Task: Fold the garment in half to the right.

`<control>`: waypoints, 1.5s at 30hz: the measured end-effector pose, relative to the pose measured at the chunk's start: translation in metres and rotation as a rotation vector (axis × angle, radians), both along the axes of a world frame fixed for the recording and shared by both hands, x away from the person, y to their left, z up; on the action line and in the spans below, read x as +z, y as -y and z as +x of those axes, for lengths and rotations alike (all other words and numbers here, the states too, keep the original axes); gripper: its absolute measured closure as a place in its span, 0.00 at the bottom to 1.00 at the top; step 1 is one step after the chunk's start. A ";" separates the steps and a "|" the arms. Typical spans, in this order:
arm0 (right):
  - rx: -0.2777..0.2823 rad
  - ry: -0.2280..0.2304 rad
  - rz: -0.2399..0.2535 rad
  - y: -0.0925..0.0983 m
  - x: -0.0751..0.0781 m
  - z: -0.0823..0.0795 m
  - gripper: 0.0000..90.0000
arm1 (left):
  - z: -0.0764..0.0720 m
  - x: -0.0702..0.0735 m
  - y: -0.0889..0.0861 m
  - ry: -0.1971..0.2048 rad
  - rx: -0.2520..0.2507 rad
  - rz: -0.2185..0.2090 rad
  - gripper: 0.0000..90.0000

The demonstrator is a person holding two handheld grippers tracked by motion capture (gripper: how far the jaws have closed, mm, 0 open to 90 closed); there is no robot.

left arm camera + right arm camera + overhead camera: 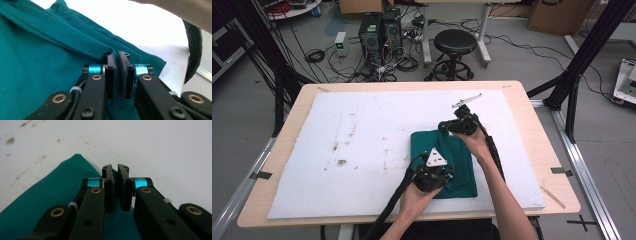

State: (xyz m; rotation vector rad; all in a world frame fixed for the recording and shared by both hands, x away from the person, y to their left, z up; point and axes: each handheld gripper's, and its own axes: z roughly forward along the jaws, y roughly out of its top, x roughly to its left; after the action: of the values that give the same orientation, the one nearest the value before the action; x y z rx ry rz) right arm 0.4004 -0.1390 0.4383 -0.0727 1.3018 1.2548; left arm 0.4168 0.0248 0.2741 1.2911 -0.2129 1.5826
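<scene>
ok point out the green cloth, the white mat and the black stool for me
green cloth [462, 165], high view, on the flat folded middle.
white mat [362, 150], high view, on its bare left half.
black stool [455, 41], high view, on the round seat.

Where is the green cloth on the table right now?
In the high view the folded green cloth lies on the white mat, right of centre toward the near edge, with the left gripper at its near-left edge and the right gripper at its far edge.

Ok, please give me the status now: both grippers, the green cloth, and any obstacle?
Left gripper shut on green cloth, near edge. Right gripper shut on its far corner. Cloth folded on white mat. No obstacle.
</scene>
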 end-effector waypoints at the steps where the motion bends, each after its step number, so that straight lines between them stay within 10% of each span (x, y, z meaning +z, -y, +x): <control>1: 0.002 -0.004 0.003 0.002 0.000 0.001 0.95 | 0.001 0.000 0.003 0.000 0.004 0.001 0.94; 28: 0.014 -0.011 0.093 0.043 -0.003 0.013 0.88 | 0.013 0.006 0.043 -0.006 0.049 0.040 0.93; 45: 0.087 -0.005 0.156 0.058 -0.015 0.007 0.55 | -0.017 0.013 -0.006 0.063 -0.045 -0.027 0.65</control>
State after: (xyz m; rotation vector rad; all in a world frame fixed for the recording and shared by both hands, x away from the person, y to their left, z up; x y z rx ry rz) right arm 0.4078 -0.1967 0.4234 -0.0144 1.2118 1.4276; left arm 0.4002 0.0306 0.2874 1.2088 -0.2578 1.5835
